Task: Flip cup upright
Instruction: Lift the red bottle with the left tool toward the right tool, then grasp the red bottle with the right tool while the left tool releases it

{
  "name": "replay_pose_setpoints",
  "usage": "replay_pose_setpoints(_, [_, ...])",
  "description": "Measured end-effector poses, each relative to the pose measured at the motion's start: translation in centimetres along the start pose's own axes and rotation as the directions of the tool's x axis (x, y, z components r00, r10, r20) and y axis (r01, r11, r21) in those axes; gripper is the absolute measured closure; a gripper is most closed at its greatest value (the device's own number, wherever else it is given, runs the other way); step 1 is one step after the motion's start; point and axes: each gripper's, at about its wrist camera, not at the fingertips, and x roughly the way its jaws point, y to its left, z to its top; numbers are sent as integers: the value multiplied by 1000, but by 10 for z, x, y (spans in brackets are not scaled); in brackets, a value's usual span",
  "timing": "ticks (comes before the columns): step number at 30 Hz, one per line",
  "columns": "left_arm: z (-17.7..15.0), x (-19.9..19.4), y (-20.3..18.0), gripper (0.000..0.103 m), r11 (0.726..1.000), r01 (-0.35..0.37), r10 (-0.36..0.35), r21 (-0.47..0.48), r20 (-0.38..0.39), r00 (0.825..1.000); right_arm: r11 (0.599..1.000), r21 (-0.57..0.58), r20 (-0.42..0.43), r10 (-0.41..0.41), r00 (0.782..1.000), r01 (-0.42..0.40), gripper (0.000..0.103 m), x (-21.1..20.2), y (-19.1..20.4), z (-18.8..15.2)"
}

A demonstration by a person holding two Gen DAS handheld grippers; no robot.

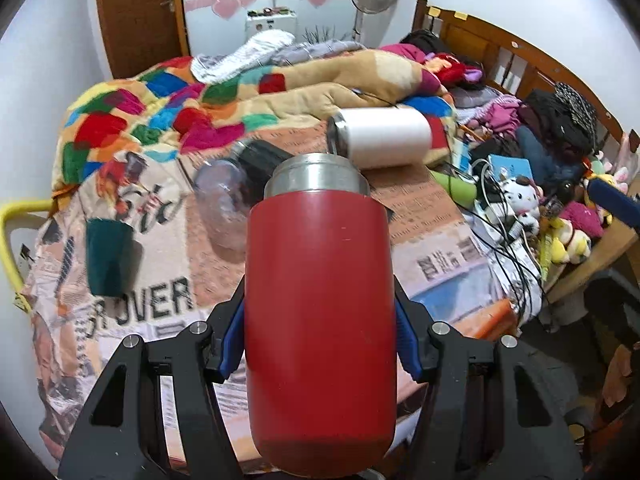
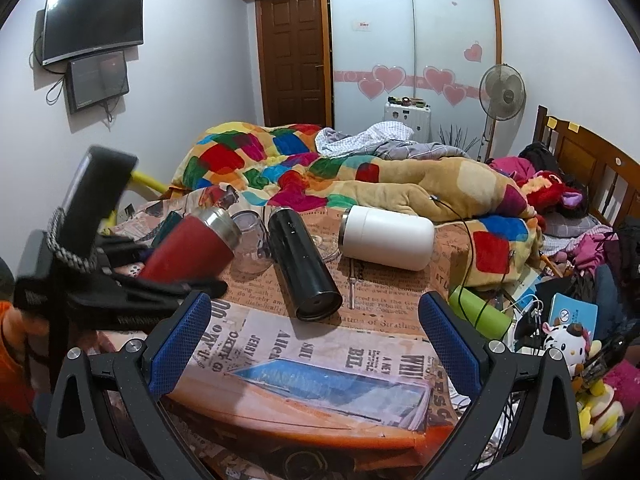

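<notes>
My left gripper (image 1: 320, 320) is shut on a red cup (image 1: 320, 312) with a steel rim, held above the table with its mouth pointing away and up. In the right wrist view the red cup (image 2: 192, 248) is tilted at the left, clamped by the left gripper (image 2: 132, 280). My right gripper (image 2: 316, 340) is open and empty over the table's near edge. A white cup (image 2: 386, 238) lies on its side at the back. A black flask (image 2: 304, 264) lies on its side mid-table. A clear glass (image 2: 250, 244) sits beside it.
A dark green cup (image 1: 108, 256) stands mouth-down at the left of the newspaper-print tablecloth (image 2: 328, 368). A colourful quilt (image 2: 360, 176) lies behind the table. A green bottle (image 2: 480, 312), cables and plush toys (image 2: 568, 344) crowd the right side.
</notes>
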Motion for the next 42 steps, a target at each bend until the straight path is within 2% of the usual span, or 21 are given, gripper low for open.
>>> replay_pose_setpoints(5, [-14, 23, -14, 42, 1000, 23, -23, -4, -46, 999, 1000, 3, -13, -1, 1000, 1, 0, -1, -4, -6])
replay_pose_setpoints(12, [-33, 67, -26, 42, 1000, 13, -13, 1, -125, 992, 1000, 4, -46, -3, 999, 4, 0, 3, -7, -15])
replay_pose_setpoints(26, [-50, 102, -29, 42, 1000, -25, 24, -3, -161, 987, 1000, 8, -122, -19, 992, 20, 0, 18, -12, -28])
replay_pose_setpoints(31, [-49, 101, -27, 42, 1000, 5, -9, -25, -170, 985, 1000, 17, -144, -16, 989, 19, 0, 24, -13, -30])
replay_pose_setpoints(35, [-46, 81, -22, 41, 998, 41, -47, -41, -137, 989, 1000, 9, -144, -24, 989, 25, 0, 25, -9, -27])
replay_pose_setpoints(39, [-45, 48, -10, 41, 998, 25, -29, -54, -65, 997, 1000, 11, -141, -3, 990, 5, 0, 29, -4, -22])
replay_pose_setpoints(42, [-46, 20, 4, 39, 997, -26, 25, -70, -8, 1000, 1000, 14, -157, 19, 987, -17, 0, 40, 2, -20])
